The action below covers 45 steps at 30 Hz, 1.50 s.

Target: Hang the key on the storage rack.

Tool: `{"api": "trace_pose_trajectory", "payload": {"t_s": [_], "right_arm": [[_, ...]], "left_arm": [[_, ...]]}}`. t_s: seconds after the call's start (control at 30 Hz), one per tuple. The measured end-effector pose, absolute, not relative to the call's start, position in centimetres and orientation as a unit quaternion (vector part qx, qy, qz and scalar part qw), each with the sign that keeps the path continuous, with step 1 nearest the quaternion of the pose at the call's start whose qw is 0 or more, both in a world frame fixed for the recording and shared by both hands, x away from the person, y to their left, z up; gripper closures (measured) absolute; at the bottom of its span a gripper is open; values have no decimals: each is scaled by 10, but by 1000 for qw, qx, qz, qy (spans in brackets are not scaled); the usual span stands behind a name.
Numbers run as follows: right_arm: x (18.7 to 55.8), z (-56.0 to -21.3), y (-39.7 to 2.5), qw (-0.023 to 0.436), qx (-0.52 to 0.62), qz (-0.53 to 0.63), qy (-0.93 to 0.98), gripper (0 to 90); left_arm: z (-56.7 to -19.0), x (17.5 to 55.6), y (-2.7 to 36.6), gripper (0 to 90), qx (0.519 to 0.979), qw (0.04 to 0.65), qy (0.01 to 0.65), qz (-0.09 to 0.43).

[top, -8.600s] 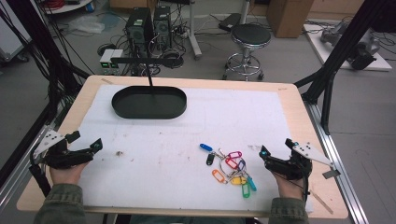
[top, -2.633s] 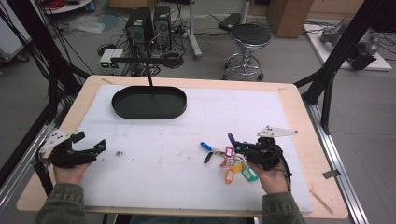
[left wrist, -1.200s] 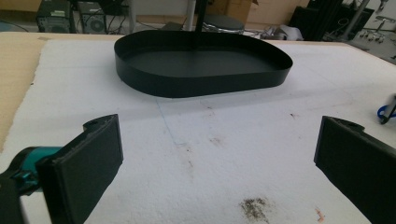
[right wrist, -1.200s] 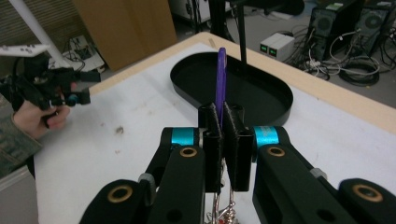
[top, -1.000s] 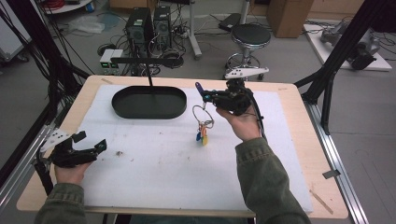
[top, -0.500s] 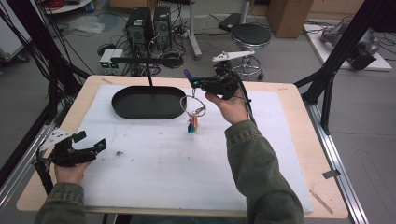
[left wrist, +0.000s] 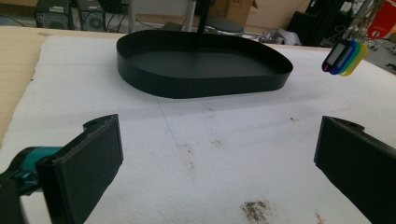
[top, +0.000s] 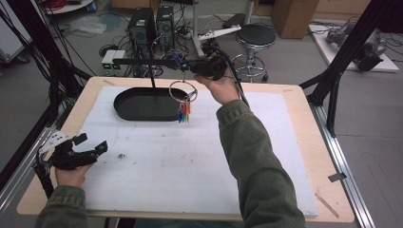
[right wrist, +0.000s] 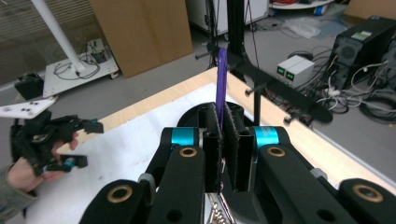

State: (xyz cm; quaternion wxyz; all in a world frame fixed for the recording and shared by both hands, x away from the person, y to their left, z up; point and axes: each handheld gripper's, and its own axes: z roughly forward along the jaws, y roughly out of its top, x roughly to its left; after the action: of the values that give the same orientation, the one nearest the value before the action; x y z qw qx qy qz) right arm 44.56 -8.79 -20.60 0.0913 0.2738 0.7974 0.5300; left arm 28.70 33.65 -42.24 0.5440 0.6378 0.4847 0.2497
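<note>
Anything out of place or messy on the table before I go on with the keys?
Nothing spilled or damaged. The white mat has small brown stains near the left tool. The key bunch hangs freely from the right tool, beside the black tray.

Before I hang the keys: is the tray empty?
Empty: the tray floor is bare; the keys hang beside it.

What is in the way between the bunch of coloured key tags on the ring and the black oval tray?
Nothing visible. The right gripper holds the coloured key tags by a purple tag, hanging over the black oval tray's right end.
</note>
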Motion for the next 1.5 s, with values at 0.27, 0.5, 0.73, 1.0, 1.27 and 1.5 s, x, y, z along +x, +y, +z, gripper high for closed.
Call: {"api": "trace_pose_trajectory", "payload": {"t_s": [0.27,0.5,0.73,1.0,1.27,1.5], "right_arm": [[465,-198,-62,91,266,514,810,865],[484,-199,-46,88,273,505,814,865],[501,-196,-34,94,279,497,816,864],[519,-197,-30,113,301,477,818,865],[539,-208,-32,122,328,464,814,865],[551,-220,-34,136,351,448,811,864]], "left_arm": [[-422,287,337,17,636,546,485,250],[-423,288,338,17,634,549,485,248],[-423,288,339,17,631,551,487,248],[-423,290,340,17,624,557,490,247],[-424,291,341,17,620,558,492,248],[-424,292,341,17,620,559,492,246]]}}
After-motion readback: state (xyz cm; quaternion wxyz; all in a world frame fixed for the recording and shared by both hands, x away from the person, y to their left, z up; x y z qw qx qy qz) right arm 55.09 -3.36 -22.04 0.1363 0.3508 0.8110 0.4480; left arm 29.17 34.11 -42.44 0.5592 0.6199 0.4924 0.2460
